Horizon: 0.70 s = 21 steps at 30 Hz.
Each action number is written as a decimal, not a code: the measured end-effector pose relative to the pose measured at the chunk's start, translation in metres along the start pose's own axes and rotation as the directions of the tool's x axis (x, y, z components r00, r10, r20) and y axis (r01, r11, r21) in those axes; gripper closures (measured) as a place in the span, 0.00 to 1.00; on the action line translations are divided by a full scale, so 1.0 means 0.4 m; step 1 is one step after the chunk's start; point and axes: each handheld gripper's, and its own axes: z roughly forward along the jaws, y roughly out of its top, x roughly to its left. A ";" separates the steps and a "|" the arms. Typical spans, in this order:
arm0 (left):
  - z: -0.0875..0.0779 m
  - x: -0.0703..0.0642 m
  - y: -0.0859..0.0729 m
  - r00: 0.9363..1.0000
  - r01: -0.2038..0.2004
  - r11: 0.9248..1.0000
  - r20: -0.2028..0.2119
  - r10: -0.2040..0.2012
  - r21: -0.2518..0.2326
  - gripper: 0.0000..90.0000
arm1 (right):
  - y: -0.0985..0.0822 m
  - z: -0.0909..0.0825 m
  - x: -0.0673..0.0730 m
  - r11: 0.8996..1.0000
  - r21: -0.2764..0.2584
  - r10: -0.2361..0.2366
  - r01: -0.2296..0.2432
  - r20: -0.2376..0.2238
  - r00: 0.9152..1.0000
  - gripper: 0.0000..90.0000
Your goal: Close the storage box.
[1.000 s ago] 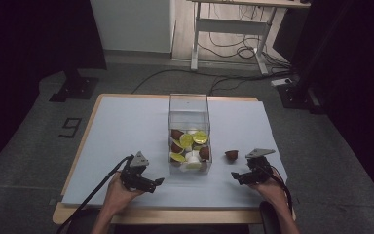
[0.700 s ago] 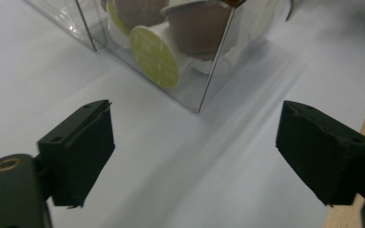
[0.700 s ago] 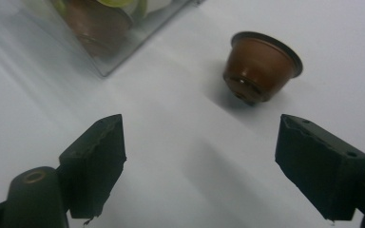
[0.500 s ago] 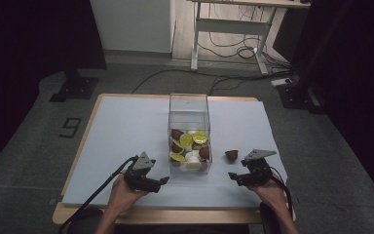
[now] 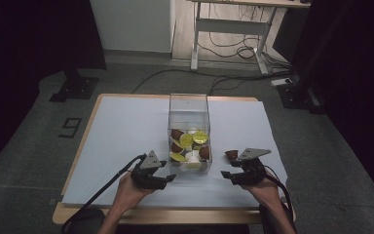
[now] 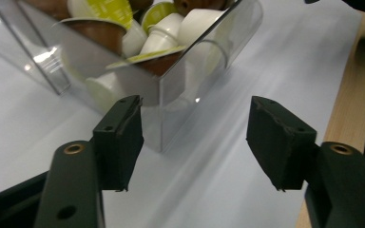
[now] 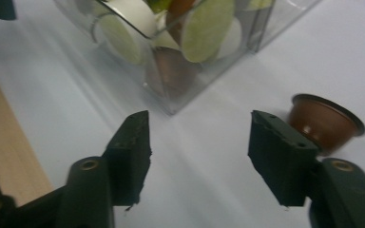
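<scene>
Narrowing both empty grippers, left gripper [image 5: 171, 177] and right gripper [image 5: 225, 174], half-spread, beside the clear box [image 5: 189, 127]; brown capsule [image 5: 232, 154] likely next.

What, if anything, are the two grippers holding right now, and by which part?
Nothing is held. The left gripper and right gripper have just been closing, with only bare sheet between their jaws. The box and brown capsule lie untouched.

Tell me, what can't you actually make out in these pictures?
- Clear box: how many capsules it holds; in the high view they overlap and are too small to count.
- Box top: cut off by the upper edge in both gripper views.
- Brown capsule: partly hidden behind a jaw of the right gripper.
- Capsule lettering: too blurred to read in the left gripper view.
</scene>
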 end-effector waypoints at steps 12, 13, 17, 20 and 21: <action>-0.005 -0.010 0.004 0.998 -0.005 1.000 -0.056 0.006 0.021 0.58 | 0.026 0.012 0.027 1.000 -0.015 -0.028 0.027 -0.069 0.997 0.65; -0.006 -0.011 0.004 0.998 -0.005 1.000 -0.057 0.006 0.021 0.58 | 0.028 0.014 0.030 0.999 -0.019 -0.030 0.029 -0.076 0.997 0.66; -0.008 -0.018 0.004 1.000 -0.005 1.000 -0.015 0.005 0.004 0.64 | 0.038 0.019 0.040 0.999 -0.016 -0.045 0.043 -0.088 0.995 0.69; -0.003 -0.016 0.006 1.000 0.006 1.000 -0.014 -0.006 0.000 0.64 | 0.044 0.025 0.046 0.998 -0.019 -0.055 0.053 -0.097 0.994 0.71; -0.001 -0.013 0.006 1.000 0.011 1.000 -0.017 -0.011 0.002 0.64 | 0.046 0.027 0.047 0.998 -0.020 -0.056 0.054 -0.100 0.993 0.72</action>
